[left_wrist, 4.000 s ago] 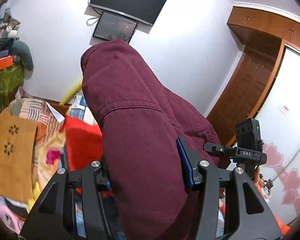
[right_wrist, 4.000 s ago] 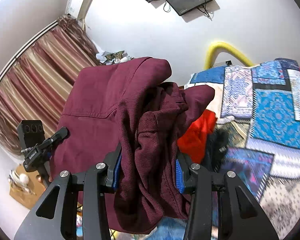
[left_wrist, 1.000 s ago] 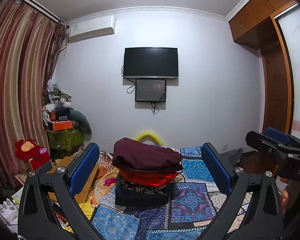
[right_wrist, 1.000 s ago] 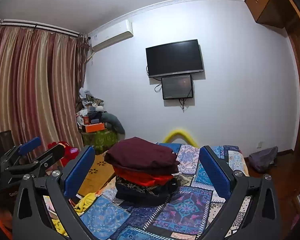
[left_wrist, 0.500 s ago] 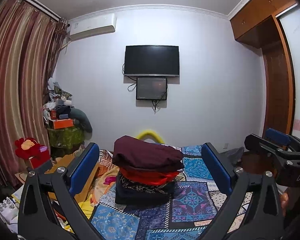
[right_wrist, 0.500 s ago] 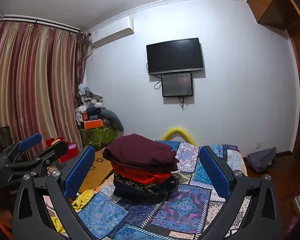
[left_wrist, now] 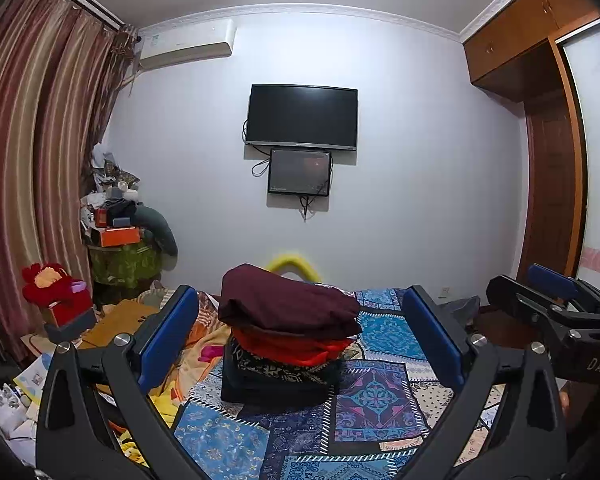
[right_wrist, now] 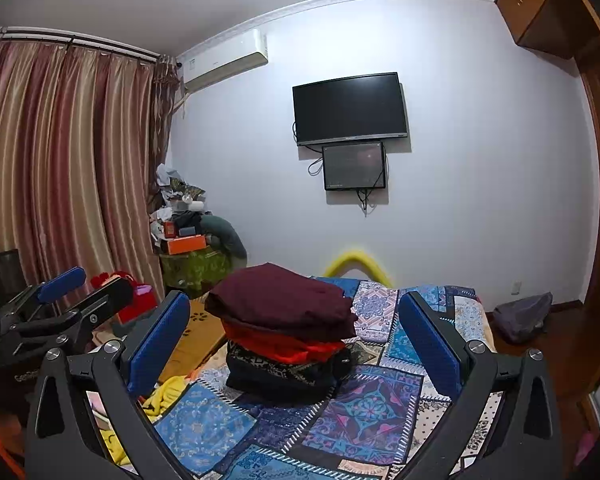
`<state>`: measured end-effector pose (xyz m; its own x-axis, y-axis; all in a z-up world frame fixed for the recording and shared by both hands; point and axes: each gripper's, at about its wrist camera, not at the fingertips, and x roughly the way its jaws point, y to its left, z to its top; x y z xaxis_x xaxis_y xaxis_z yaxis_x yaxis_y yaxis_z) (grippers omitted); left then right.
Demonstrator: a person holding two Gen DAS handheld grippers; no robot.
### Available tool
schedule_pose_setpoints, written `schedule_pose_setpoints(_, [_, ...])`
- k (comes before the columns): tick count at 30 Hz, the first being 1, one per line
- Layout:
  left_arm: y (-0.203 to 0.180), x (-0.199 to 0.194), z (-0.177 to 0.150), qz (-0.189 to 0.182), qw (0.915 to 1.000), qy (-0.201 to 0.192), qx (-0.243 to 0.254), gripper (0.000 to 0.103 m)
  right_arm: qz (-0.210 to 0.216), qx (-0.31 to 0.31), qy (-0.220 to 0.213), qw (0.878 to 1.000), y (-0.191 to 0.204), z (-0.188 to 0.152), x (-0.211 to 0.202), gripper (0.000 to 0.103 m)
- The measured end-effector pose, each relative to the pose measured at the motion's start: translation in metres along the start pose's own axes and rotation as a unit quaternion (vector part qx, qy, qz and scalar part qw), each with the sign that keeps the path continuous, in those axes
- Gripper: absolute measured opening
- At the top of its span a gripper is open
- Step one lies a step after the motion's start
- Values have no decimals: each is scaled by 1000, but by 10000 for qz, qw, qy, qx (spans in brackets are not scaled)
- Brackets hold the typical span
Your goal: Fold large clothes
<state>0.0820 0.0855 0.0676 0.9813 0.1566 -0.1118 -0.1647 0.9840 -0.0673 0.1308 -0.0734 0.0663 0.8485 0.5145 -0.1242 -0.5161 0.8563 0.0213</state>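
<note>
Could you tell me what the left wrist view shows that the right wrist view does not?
Only the left wrist view shows the left gripper from behind, jaws wide open, and the right gripper at its right edge.

Only the right wrist view shows the right gripper from behind, also open, the left gripper at its left edge, and a grey bag on the floor.

Both show the folded maroon garment topping the clothes stack on the patchwork bedspread, and the wall television.

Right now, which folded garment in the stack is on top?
The maroon garment. It caps the stack, lying directly on the red garment, with the dark patterned garment lower down. Neither tool touches it.
</note>
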Motion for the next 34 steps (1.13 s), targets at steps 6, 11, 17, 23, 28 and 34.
schedule_pose_setpoints(6, [2, -1, 0, -37, 10000, 15, -51, 102, -1, 3, 1, 10000, 1, 1, 1, 103])
schedule_pose_setpoints(11, [4, 0, -2, -61, 9999, 64, -66, 102, -22, -14, 5, 10000, 2, 0, 0, 103])
schedule_pose_setpoints(17, [2, 1, -3, -91, 9999, 92, -83, 102, -50, -12, 2, 10000, 2, 0, 2, 103])
schedule_pose_setpoints(23, [3, 3, -6, -83, 9998, 157, -111, 102, -78, -17, 45, 10000, 1, -3, 4, 103])
schedule_pose_setpoints(28, [5, 7, -9, -76, 9995, 241, -190, 102, -81, 3, 85, 9999, 0, -4, 6, 103])
schedule_pose_setpoints(34, [4, 11, -14, -83, 9993, 324, -180, 102, -77, 28, 159, 9998, -2, -7, 11, 103])
